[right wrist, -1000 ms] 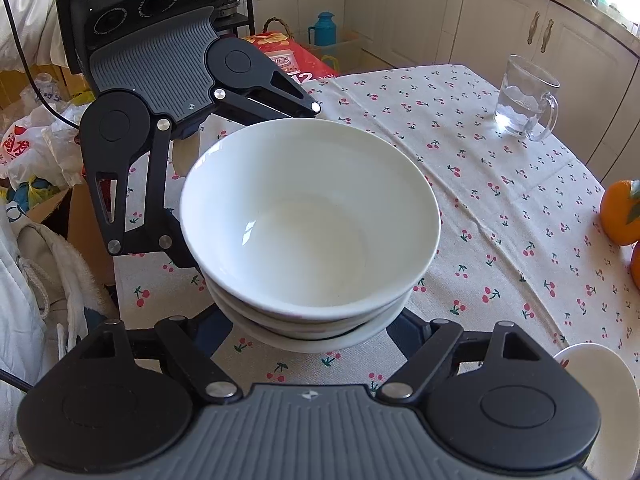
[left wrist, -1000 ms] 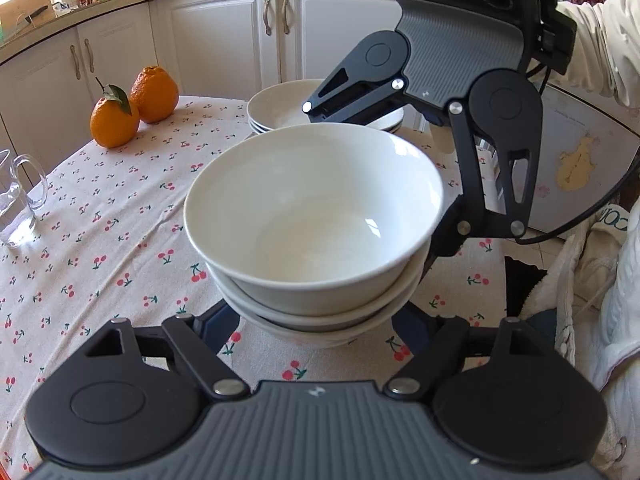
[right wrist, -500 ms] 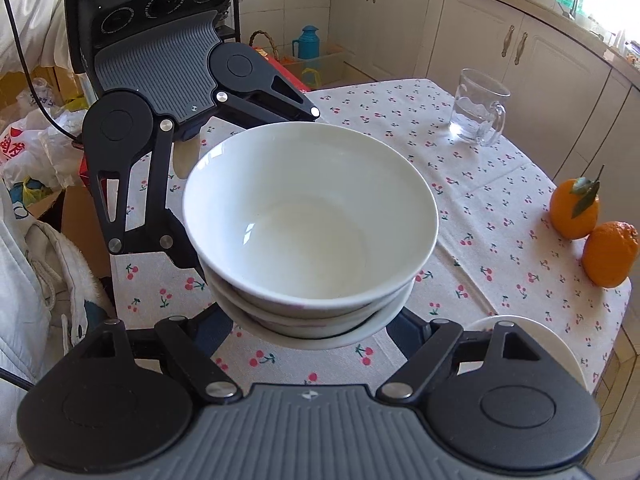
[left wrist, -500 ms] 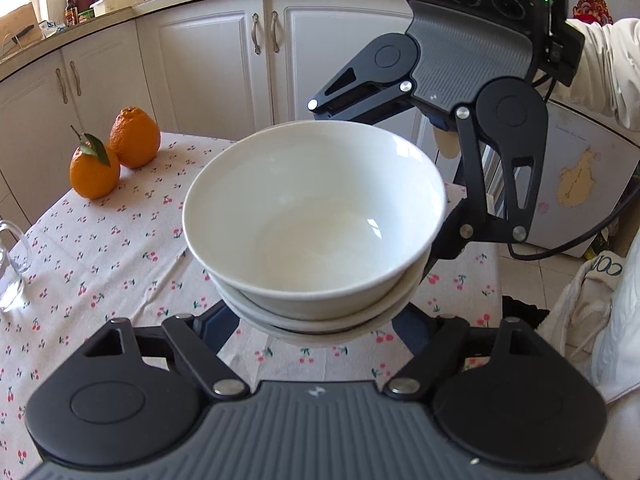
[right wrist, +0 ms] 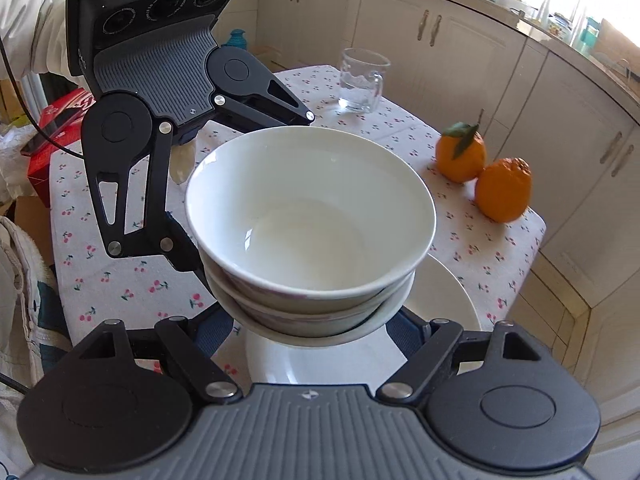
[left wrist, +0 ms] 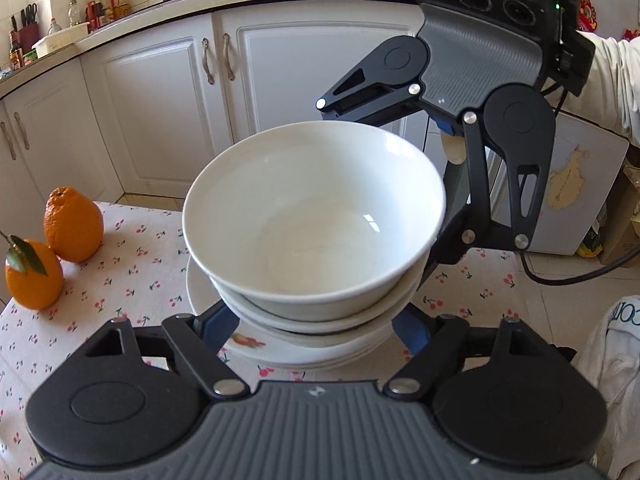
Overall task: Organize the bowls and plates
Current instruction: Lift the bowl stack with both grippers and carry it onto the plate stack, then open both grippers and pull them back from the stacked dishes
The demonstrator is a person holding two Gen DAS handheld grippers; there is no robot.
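A stack of nested white bowls hangs in the air between my two grippers. My left gripper cradles it from one side, my right gripper from the opposite side, each with wide-spread fingers under and around the bottom bowl. The right gripper shows across the bowls in the left wrist view, the left one in the right wrist view. A stack of white plates lies on the table just under the bowls. I cannot tell whether the bowls touch it.
Two oranges sit on the cherry-print tablecloth near the plates. A glass mug stands at the far table end. White cabinets lie beyond the table edge. A red box is beside the table.
Both grippers carried the bowl stack across the table toward the plates near the oranges. The stack is now over the plates and lower.
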